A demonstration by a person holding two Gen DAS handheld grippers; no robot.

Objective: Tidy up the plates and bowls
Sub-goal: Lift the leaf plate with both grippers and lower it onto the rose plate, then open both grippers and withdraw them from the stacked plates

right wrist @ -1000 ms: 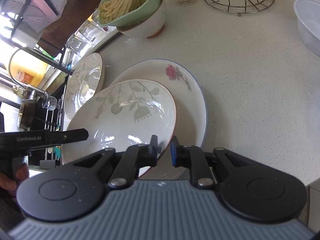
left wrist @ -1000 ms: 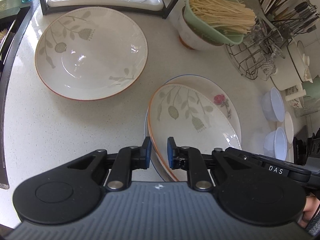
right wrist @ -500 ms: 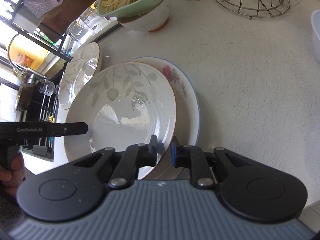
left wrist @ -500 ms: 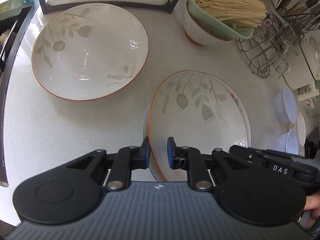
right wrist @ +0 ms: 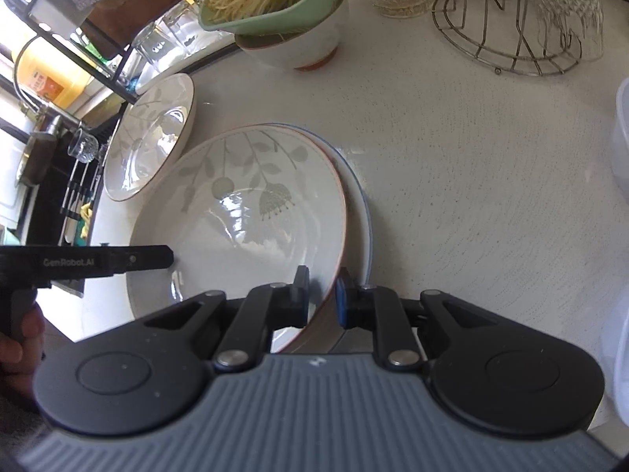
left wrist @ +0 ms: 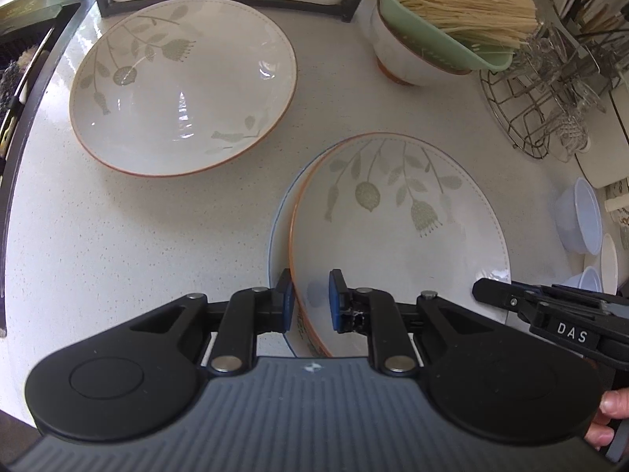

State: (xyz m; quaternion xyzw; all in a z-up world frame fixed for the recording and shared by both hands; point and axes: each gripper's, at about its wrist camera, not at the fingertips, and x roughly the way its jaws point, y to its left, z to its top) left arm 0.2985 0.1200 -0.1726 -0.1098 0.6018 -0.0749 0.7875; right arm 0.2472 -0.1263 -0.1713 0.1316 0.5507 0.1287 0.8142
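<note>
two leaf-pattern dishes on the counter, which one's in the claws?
The near leaf-pattern dish, stacked on the blue-rimmed plate: left claw and right claw each pinch its rim. The far leaf-pattern dish sits alone by the rack.

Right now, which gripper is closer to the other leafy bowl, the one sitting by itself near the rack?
Left. The left gripper grips the held bowl on the rim facing the lone leaf-pattern bowl; the right gripper grips the opposite rim, farther away.

My left gripper [left wrist: 309,298] pinches the near rim of the leaf-patterned bowl [left wrist: 397,236], sitting on a blue-rimmed plate [left wrist: 280,236]; a matching bowl [left wrist: 182,82] lies ahead-left.
</note>
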